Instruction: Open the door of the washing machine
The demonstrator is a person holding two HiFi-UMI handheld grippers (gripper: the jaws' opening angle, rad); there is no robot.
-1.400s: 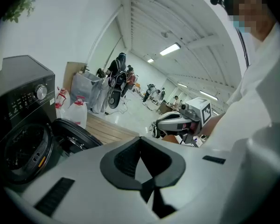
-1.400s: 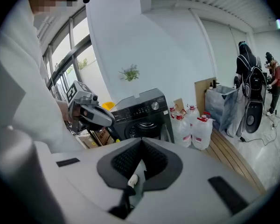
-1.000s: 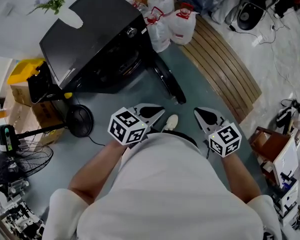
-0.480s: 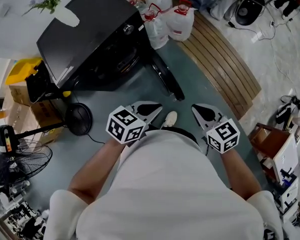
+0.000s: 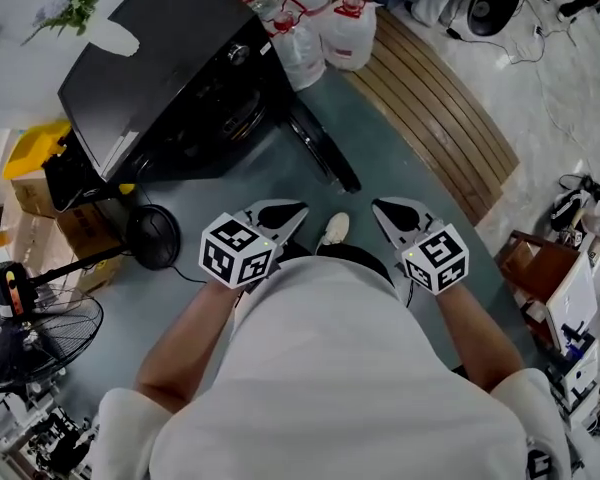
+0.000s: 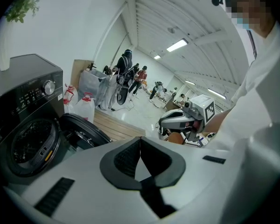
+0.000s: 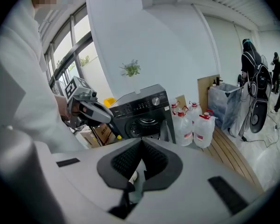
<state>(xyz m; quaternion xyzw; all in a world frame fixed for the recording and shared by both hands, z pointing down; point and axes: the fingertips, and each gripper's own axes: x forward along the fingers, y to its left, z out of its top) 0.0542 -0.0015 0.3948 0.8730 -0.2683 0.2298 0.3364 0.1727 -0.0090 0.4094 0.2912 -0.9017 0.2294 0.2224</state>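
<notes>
One door (image 5: 325, 156), swung wide from the washing machine (image 5: 160, 68), juts over the floor. Left gripper (image 5: 295, 211) and right gripper (image 5: 384, 211) hang well apart from it, jaws together, empty. Risk: a forward step could knock the door wider, into the nearby water bottles (image 5: 325, 28).

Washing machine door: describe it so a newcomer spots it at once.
Find the black washing machine at the head view's upper left. Its door stands swung out from the front over the grey floor, seen edge-on. Unlike the white, red-capped water jugs beside it, it is a black curved panel.
</notes>
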